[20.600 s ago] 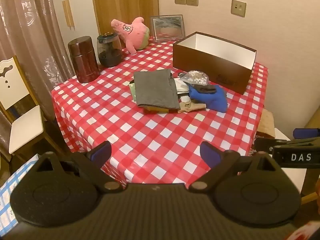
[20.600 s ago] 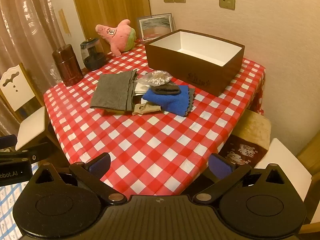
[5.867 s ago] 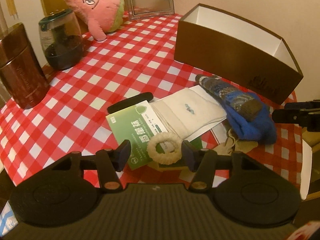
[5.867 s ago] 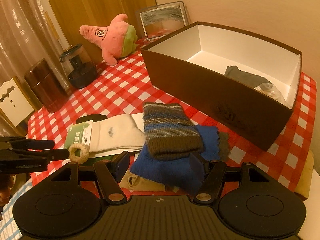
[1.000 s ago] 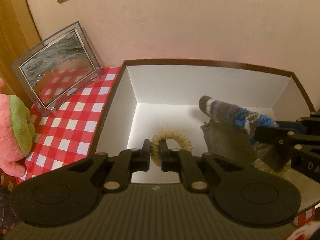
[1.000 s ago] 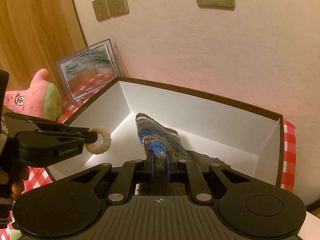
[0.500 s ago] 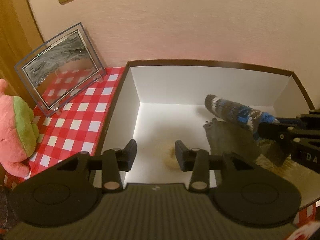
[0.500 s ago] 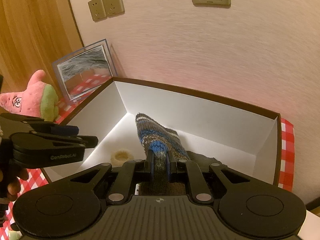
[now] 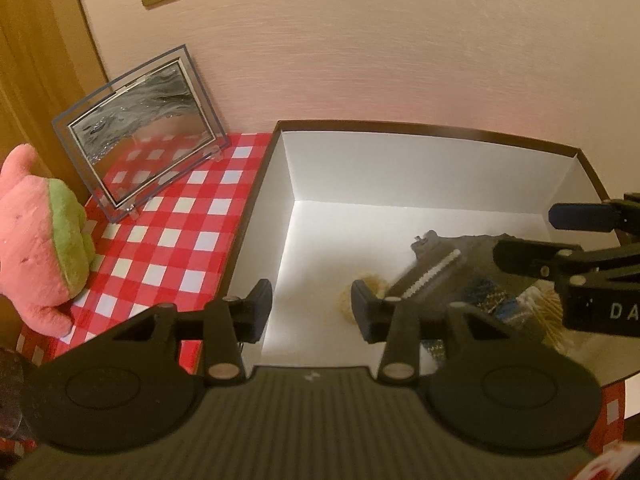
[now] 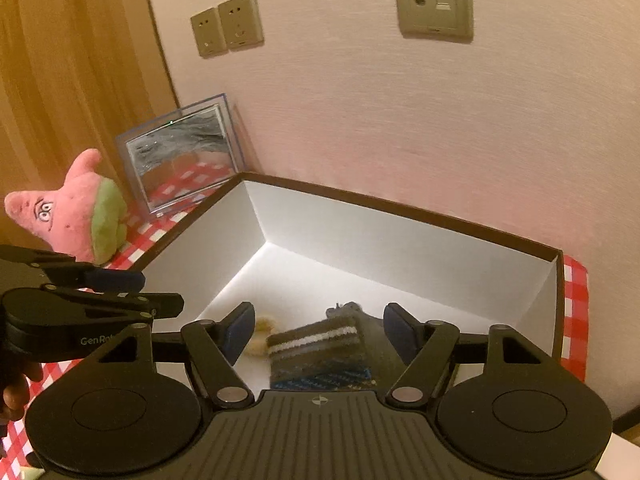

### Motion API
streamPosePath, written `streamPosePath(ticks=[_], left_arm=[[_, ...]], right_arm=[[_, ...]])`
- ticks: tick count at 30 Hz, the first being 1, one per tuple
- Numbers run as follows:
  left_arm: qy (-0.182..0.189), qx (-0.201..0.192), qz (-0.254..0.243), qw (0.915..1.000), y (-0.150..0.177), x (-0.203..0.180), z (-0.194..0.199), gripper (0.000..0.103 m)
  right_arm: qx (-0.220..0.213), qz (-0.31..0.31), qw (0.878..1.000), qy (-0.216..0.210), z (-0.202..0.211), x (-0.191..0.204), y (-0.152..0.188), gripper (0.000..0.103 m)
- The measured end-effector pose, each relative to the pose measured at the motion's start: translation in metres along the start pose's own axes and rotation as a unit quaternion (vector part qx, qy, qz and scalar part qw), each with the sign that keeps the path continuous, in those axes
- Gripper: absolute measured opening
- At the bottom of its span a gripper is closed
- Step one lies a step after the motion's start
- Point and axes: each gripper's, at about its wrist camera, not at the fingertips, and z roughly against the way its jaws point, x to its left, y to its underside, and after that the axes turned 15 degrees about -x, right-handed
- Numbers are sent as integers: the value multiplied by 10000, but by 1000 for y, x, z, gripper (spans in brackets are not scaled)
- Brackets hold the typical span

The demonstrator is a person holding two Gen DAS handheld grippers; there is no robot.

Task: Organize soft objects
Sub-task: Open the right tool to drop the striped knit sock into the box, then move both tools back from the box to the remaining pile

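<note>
1. I have both grippers over the box (image 10: 400, 240), a brown one with white inside walls, standing on the checked cloth (image 9: 176, 216) against the wall.
2. My left gripper (image 9: 312, 304) stands partly open with nothing between its fingers; its jaws have just been opening.
3. The ring (image 9: 362, 294), a cream fuzzy loop, lies on the box floor just past the left gripper's right finger, partly hidden by it. In the right wrist view the ring (image 10: 262, 336) sits just left of the sock.
4. My right gripper (image 10: 320, 334) stands wide open; its jaws have just been opening, and the pads are clear of the sock below them.
5. The sock (image 10: 320, 354), knitted in brown, white and blue stripes, lies in the box on top of a grey cloth (image 9: 452, 248).
6. Outside the box, to its left, a picture frame (image 9: 140, 132) leans upright on the cloth, and a pink plush (image 10: 76, 212) sits near it.
7. A hand (image 10: 16, 392) holding the left gripper shows at the left edge.
</note>
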Motion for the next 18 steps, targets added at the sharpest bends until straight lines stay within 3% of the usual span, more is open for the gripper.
streamPosePath(ticks=[18], left_arm=[[-12, -199, 231, 9995, 9, 8, 60, 41]], right_arm=[[-68, -49, 9999, -75, 38, -4, 5, 71]])
